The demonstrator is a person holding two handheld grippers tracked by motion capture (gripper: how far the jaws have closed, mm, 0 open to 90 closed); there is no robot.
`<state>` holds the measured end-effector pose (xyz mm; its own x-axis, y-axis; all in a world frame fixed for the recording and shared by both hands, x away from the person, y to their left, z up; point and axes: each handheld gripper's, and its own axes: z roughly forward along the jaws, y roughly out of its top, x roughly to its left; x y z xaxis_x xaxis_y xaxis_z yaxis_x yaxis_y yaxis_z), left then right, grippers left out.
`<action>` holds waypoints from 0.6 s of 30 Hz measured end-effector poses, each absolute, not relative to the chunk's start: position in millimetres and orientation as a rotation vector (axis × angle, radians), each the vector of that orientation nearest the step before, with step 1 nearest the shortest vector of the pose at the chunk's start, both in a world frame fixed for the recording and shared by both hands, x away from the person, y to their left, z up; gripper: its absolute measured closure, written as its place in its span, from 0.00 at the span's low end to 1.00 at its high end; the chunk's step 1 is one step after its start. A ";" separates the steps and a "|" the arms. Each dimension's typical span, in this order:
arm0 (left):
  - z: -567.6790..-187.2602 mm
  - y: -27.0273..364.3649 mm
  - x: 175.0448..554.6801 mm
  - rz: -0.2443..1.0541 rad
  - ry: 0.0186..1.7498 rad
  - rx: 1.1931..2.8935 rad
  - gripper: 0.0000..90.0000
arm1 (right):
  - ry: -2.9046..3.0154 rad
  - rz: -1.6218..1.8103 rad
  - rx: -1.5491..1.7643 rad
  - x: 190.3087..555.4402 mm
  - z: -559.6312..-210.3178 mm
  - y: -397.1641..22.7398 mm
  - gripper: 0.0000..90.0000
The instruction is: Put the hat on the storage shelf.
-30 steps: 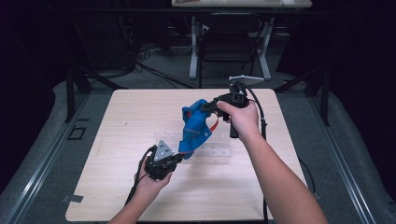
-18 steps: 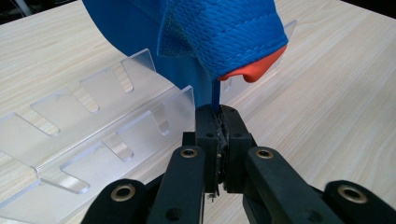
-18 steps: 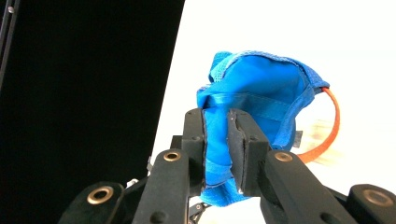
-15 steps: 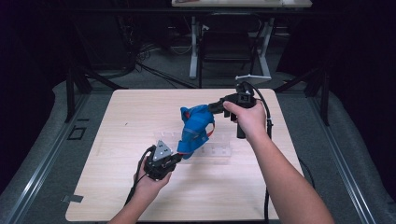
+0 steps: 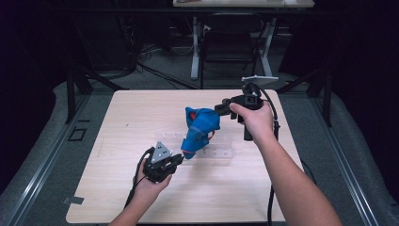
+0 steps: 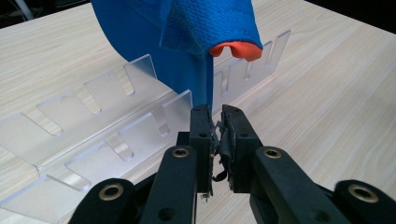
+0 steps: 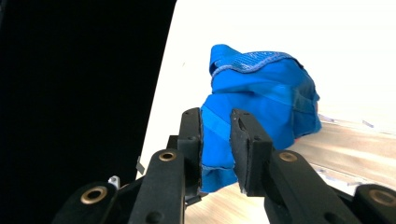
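A blue garment [image 5: 202,125] with an orange lining [image 6: 236,50] is draped over a clear acrylic rack [image 5: 221,153] at the middle of the wooden table [image 5: 117,122]. My right gripper [image 5: 220,109] reaches in from the right at the garment's top. In the right gripper view a fold of the blue cloth [image 7: 261,93] fills the gap of that gripper [image 7: 216,116], whose jaws have just been opening. My left gripper [image 5: 178,159] sits low at the garment's bottom tip. Its jaws [image 6: 215,112] have just been opening to a narrow gap, with the blue hem [image 6: 154,46] just beyond the tips and nothing pinched.
The rack's slotted dividers [image 6: 93,135] run across the table in front of my left gripper. Bare wood lies to the left and along the near edge. Beyond the table's far edge stand a chair [image 5: 226,52] and desk legs on a dark floor.
The right hand has drifted to the right and the garment has sunk and narrowed onto the rack. The left hand has stayed put at the garment's bottom tip.
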<state>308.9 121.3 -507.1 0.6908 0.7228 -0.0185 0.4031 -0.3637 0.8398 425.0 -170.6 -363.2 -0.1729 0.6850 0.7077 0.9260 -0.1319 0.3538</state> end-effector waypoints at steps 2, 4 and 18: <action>-507.3 122.2 308.5 0.449 0.871 2.000 0.92 | -1.868 -1.195 -1.807 424.3 -363.0 -171.0 0.81; -507.3 123.7 307.7 0.453 0.871 2.001 0.91 | -1.867 -1.188 -1.813 423.3 -362.1 -172.1 0.80; -509.9 158.5 305.0 0.482 0.949 1.983 0.76 | -2.005 -1.192 -1.870 409.5 -358.4 -187.4 0.79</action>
<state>305.0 158.5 -509.9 0.6359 0.7715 -0.0210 0.4385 -0.3387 0.8325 409.5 -187.4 -358.4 -0.2107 0.7736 0.5976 0.8945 -0.0941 0.4371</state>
